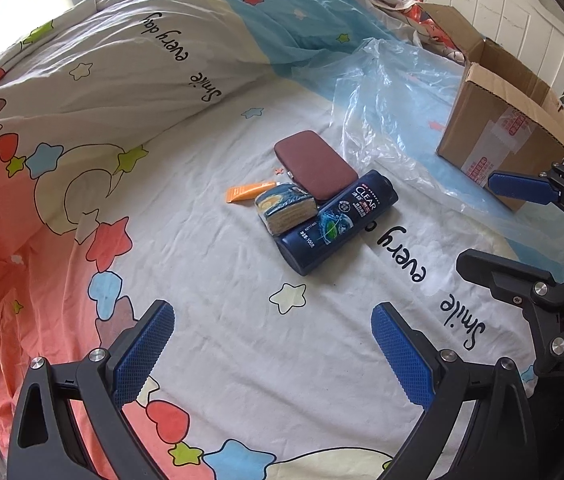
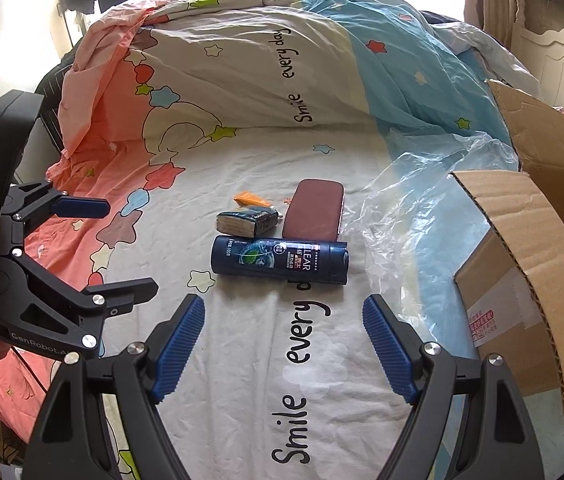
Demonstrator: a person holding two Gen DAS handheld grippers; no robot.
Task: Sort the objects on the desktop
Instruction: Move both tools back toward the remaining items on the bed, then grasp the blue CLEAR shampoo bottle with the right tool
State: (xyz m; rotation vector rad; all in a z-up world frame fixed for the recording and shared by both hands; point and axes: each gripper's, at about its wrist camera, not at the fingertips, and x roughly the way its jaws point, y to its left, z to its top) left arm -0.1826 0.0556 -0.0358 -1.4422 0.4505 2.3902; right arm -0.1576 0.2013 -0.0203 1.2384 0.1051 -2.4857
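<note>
A dark blue shampoo bottle [image 1: 336,222] [image 2: 279,260] lies on its side on the bed sheet. A maroon flat case [image 1: 316,170] [image 2: 314,212], a small tissue pack [image 1: 286,208] [image 2: 245,222] and an orange tube [image 1: 247,192] [image 2: 249,200] lie just beyond it, touching one another. My left gripper [image 1: 273,356] is open and empty, hovering short of the pile. My right gripper [image 2: 284,352] is open and empty, just short of the bottle. Each gripper also shows in the other's view: the right one [image 1: 490,220] and the left one [image 2: 121,246].
An open cardboard box [image 1: 510,136] [image 2: 530,272] stands to the right of the pile. A crumpled clear plastic bag [image 1: 394,112] [image 2: 414,208] lies between the box and the objects. A bunched quilt [image 1: 121,72] [image 2: 241,72] rises behind them.
</note>
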